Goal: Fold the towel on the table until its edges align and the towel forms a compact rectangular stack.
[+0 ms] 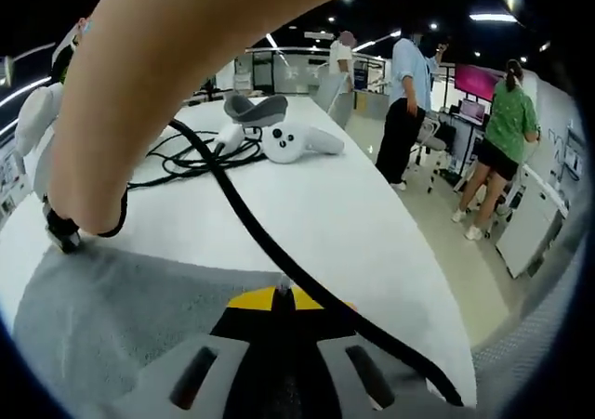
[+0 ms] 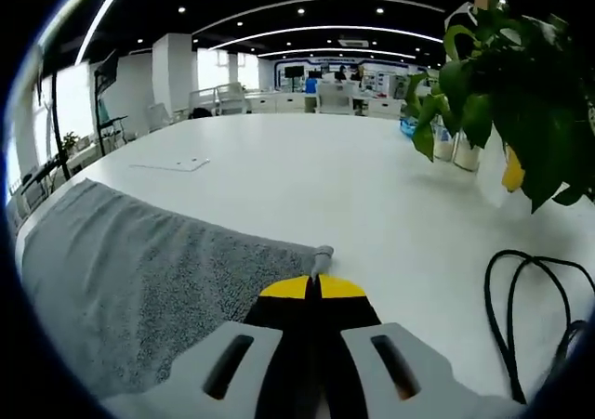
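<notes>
A grey towel [image 1: 130, 317] lies flat on the white table [image 1: 325, 215]. My left gripper [image 1: 284, 295] sits at its near edge, yellow tips pressed together on the cloth. A person's bare arm [image 1: 158, 85] crosses this view to the far left, where a white and black device [image 1: 42, 159] rests by the towel's far corner. A black cable [image 1: 246, 219] runs over my left gripper. In the right gripper view the towel [image 2: 139, 270] spreads away to the left, and my right gripper [image 2: 311, 284] is shut on its corner [image 2: 321, 252], which pokes out past the tips.
White controllers [image 1: 297, 142], a grey headset [image 1: 256, 110] and tangled cable [image 1: 191, 154] lie further down the table. People [image 1: 409, 94] stand past the right table edge. A potted plant [image 2: 502, 75], a cable loop [image 2: 530, 298] and a flat card [image 2: 172, 165] are on the table.
</notes>
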`<action>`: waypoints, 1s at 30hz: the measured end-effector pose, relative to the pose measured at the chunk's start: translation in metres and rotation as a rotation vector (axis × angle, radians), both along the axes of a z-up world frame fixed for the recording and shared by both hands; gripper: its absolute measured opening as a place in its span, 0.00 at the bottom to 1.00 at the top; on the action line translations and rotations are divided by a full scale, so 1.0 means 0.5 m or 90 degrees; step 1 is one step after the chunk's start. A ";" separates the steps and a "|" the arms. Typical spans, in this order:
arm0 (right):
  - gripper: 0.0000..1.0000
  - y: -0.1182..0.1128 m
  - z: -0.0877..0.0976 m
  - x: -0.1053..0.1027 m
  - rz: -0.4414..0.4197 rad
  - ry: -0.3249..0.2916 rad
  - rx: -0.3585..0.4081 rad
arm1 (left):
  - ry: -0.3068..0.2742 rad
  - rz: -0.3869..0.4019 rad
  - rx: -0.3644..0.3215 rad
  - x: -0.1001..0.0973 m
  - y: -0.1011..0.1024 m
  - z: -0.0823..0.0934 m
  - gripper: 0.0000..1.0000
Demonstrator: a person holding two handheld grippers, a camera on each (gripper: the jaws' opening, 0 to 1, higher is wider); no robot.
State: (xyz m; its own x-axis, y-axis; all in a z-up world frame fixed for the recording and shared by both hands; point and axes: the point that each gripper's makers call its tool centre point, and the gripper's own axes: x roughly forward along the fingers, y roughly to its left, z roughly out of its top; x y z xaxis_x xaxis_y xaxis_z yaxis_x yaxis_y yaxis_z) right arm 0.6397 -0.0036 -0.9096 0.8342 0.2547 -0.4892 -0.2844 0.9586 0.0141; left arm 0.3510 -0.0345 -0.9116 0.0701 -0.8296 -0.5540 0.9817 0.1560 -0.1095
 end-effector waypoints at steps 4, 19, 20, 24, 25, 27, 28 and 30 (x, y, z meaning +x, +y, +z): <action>0.00 -0.004 0.000 0.001 -0.017 0.011 0.053 | -0.016 -0.002 -0.002 0.004 0.017 0.002 0.03; 0.00 -0.003 0.000 0.000 -0.047 0.024 0.104 | 0.021 0.069 -0.061 0.019 0.068 0.075 0.03; 0.00 -0.003 0.000 0.001 -0.048 0.024 0.106 | 0.021 0.076 -0.065 0.022 0.075 0.080 0.03; 0.00 -0.002 0.000 0.001 -0.047 0.027 0.108 | 0.031 0.111 -0.088 0.035 0.096 0.103 0.03; 0.00 -0.002 0.001 0.000 -0.047 0.027 0.109 | 0.031 0.114 -0.091 0.037 0.099 0.108 0.03; 0.00 -0.002 0.001 0.000 -0.049 0.028 0.111 | 0.028 0.122 -0.095 0.042 0.106 0.118 0.03; 0.00 -0.001 0.001 0.000 -0.050 0.030 0.113 | 0.027 0.124 -0.097 0.044 0.108 0.121 0.03; 0.00 -0.002 0.001 -0.001 -0.089 0.074 0.167 | 0.024 0.127 -0.096 0.046 0.112 0.122 0.03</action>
State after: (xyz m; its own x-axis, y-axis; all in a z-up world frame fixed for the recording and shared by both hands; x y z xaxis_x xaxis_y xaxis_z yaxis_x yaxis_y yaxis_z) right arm 0.6392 -0.0047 -0.9091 0.8129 0.2713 -0.5154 -0.1316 0.9476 0.2911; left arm 0.3739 0.0213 -0.8505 0.2226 -0.8751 -0.4298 0.9278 0.3255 -0.1823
